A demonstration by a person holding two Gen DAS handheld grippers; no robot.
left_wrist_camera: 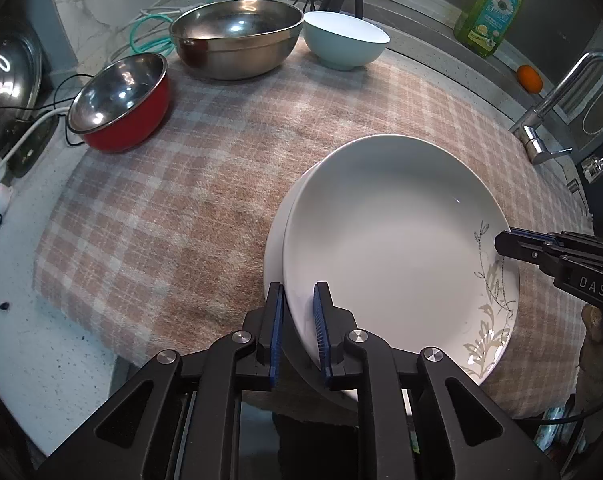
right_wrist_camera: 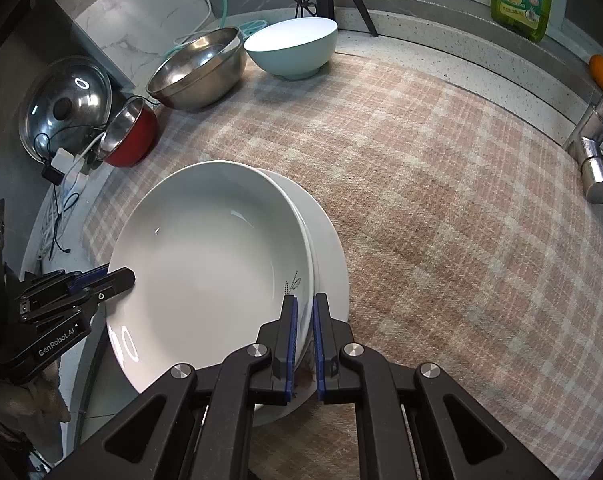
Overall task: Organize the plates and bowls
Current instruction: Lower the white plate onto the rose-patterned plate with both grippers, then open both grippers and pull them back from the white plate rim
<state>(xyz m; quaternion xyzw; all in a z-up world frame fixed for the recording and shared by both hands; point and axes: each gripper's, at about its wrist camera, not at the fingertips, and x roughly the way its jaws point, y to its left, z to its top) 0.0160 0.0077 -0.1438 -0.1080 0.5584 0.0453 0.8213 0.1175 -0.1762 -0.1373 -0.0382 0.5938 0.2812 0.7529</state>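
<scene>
Where the checked cloth covers the counter, two white plates lie stacked near its front edge: a top plate with a pale leaf pattern, nested in a plain bottom plate whose rim shows past it on one side.

Left gripper: its blue-padded fingers straddle the near-left rim of the top plate, one inside and one outside. A sliver of gap shows beside the rim, so the pads do not appear to press on it. In the right wrist view this gripper enters from the left, tip at the plate's rim.

Right gripper: its jaws stand close together over the right rim of the stack. Whether they pinch the rim cannot be told from this view. In the left wrist view it appears at the right edge, tip at the patterned rim.

Bowls at the back of the cloth, in a row: red bowl with steel interior, large steel bowl, pale blue bowl.

Left wrist view only: most of the leaf pattern along the plate's right side.

Both views: pot lid leaning at the left wall, green detergent bottle, orange fruit, faucet.
</scene>
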